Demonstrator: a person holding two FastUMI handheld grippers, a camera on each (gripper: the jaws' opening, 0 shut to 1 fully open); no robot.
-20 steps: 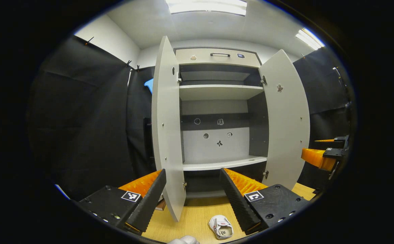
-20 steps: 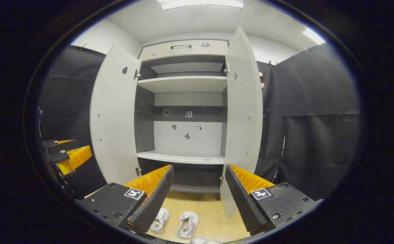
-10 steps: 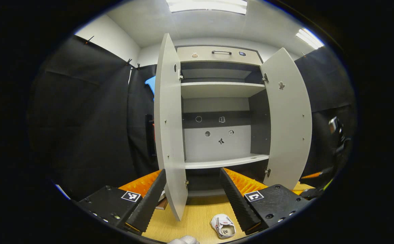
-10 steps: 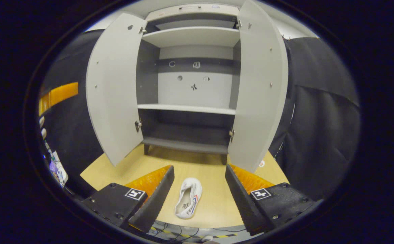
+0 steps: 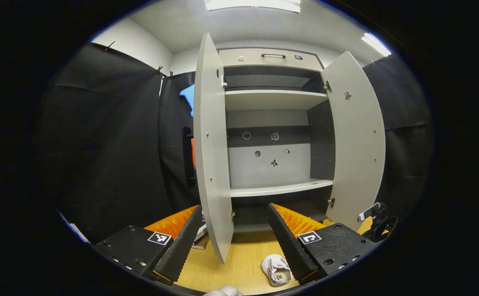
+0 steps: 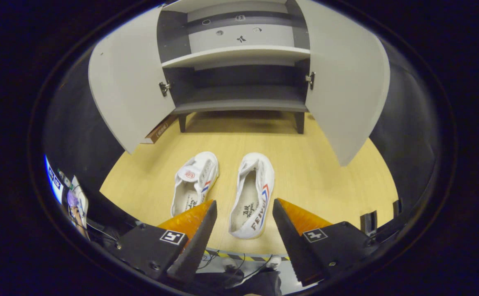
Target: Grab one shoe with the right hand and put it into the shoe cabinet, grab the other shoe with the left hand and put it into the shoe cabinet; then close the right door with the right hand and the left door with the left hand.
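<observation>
On the wooden floor in front of the shoe cabinet, two white shoes lie side by side with their toes toward it, and the right shoe sits between the spread fingers of the right gripper, its heel end framed by them but untouched. The left shoe lies just beside that gripper's left finger. In the left gripper view the left gripper hangs with fingers apart and empty before the open left door and right door, a shoe low by its right finger.
</observation>
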